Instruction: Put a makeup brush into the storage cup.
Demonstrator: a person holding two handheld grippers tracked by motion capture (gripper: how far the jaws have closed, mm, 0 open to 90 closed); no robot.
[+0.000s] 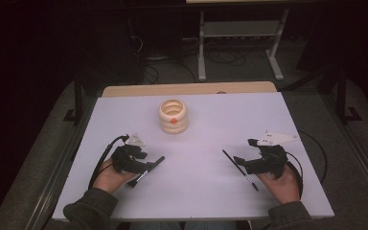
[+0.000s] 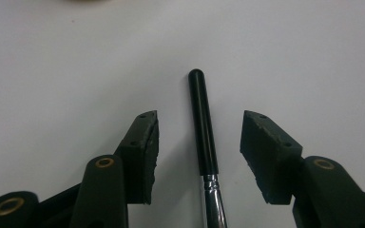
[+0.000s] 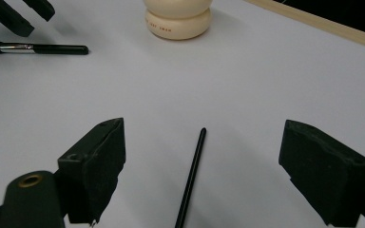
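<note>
A black-handled makeup brush [image 1: 147, 170] with a silver ferrule lies on the white table, and the same brush [image 2: 203, 128] lies lengthwise between my left gripper's jaws. My left gripper [image 2: 199, 137] is open, with its pads on either side of the handle and a gap on each side. A thin black brush [image 1: 239, 169] lies at the right. My right gripper [image 3: 202, 156] is open wide around that thin brush's tip [image 3: 192, 175] without touching it. A cream ribbed holder [image 1: 173, 116] with an orange dot stands at the far middle.
The white table top [image 1: 211, 196] is edged at the far side by a wooden strip [image 1: 187, 89]. A person's hands and dark sleeves come in at the near edge. A metal desk frame [image 1: 239, 38] stands on the dark floor beyond.
</note>
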